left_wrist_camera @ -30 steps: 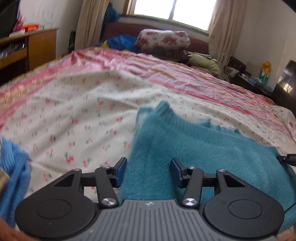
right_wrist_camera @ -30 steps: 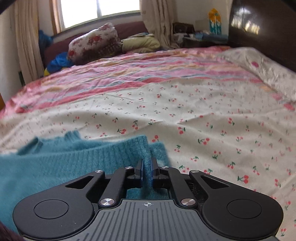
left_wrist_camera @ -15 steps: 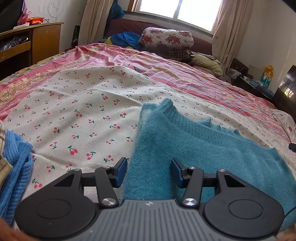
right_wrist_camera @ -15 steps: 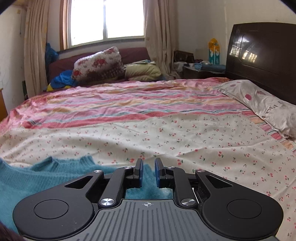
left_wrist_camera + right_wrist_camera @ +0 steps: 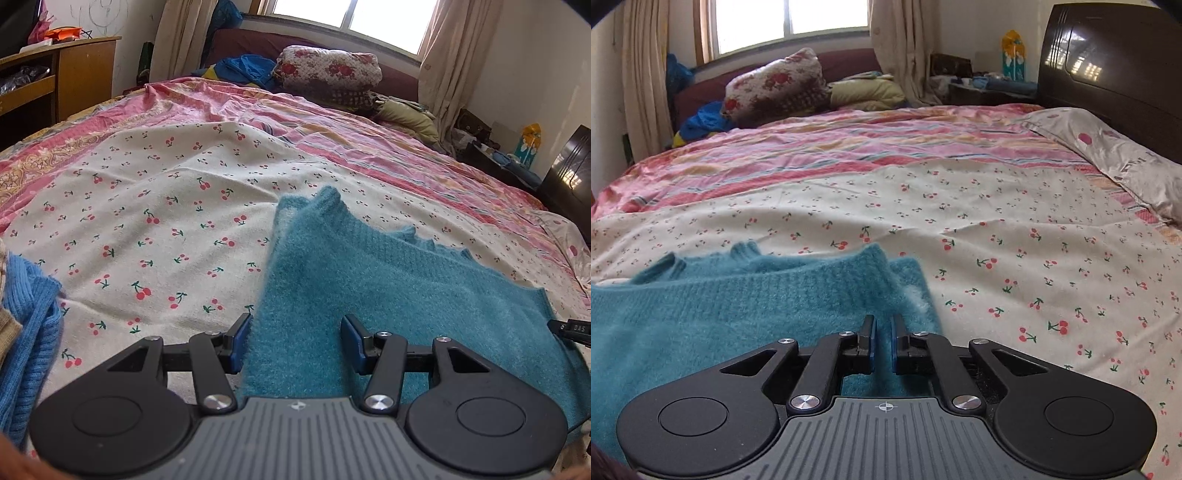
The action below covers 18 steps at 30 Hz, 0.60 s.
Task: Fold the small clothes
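Observation:
A fuzzy teal knitted sweater [image 5: 369, 280] lies spread on the cherry-print bedsheet [image 5: 155, 206]. My left gripper [image 5: 295, 341] is open, its jaws wide apart over the sweater's near left edge, holding nothing. In the right wrist view the sweater [image 5: 738, 306] fills the lower left. My right gripper [image 5: 882, 341] has its jaws nearly closed with a narrow gap, above the sweater's right edge; I cannot tell whether fabric is pinched between them.
A blue ribbed garment [image 5: 29, 332] lies at the left edge. Folded quilts and pillows [image 5: 328, 74] sit at the far end under the window. A wooden desk [image 5: 55, 74] stands left; a dark headboard [image 5: 1108, 66] and pillow [image 5: 1108, 147] are right.
The right gripper tilted up and then back down over the sweater's right edge; its jaws parted slightly. The left gripper stayed open and barely moved.

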Each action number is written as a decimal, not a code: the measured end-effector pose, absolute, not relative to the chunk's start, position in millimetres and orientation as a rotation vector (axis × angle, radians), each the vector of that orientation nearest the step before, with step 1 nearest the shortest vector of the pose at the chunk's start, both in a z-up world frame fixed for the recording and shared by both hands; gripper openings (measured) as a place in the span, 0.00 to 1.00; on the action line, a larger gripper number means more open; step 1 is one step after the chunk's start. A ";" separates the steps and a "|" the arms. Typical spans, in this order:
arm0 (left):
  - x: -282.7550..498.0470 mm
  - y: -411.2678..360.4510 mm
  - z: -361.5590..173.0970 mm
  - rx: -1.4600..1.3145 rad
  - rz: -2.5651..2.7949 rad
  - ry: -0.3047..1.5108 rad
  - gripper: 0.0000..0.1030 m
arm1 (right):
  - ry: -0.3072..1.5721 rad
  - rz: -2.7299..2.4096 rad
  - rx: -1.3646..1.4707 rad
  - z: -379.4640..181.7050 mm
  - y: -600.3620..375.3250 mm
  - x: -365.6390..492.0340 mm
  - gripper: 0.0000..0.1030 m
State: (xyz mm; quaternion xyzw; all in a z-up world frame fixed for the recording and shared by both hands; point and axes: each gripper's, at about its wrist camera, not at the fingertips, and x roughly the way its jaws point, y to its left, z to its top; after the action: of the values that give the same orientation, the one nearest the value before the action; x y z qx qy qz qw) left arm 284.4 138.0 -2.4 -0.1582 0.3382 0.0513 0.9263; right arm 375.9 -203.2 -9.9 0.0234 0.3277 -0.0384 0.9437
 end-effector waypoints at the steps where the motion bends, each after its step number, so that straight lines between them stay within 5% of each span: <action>1: 284.1 138.7 -2.5 -0.328 0.103 0.695 0.55 | 0.674 -0.082 0.036 -8.7 -201.2 377.6 0.05; 15: 276.9 139.0 1.2 -0.338 0.081 0.714 0.55 | 0.699 -0.122 0.016 -7.9 -197.9 376.5 0.08; 18: 269.6 139.2 4.1 -0.347 0.079 0.718 0.55 | 0.703 -0.127 0.002 2.4 -187.0 374.2 0.15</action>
State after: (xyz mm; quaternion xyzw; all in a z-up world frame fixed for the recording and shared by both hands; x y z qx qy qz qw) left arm 269.6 139.2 4.1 -0.1687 0.3493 0.0384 0.9209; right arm 374.2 -187.0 2.4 0.0012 0.3442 -0.0624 0.9368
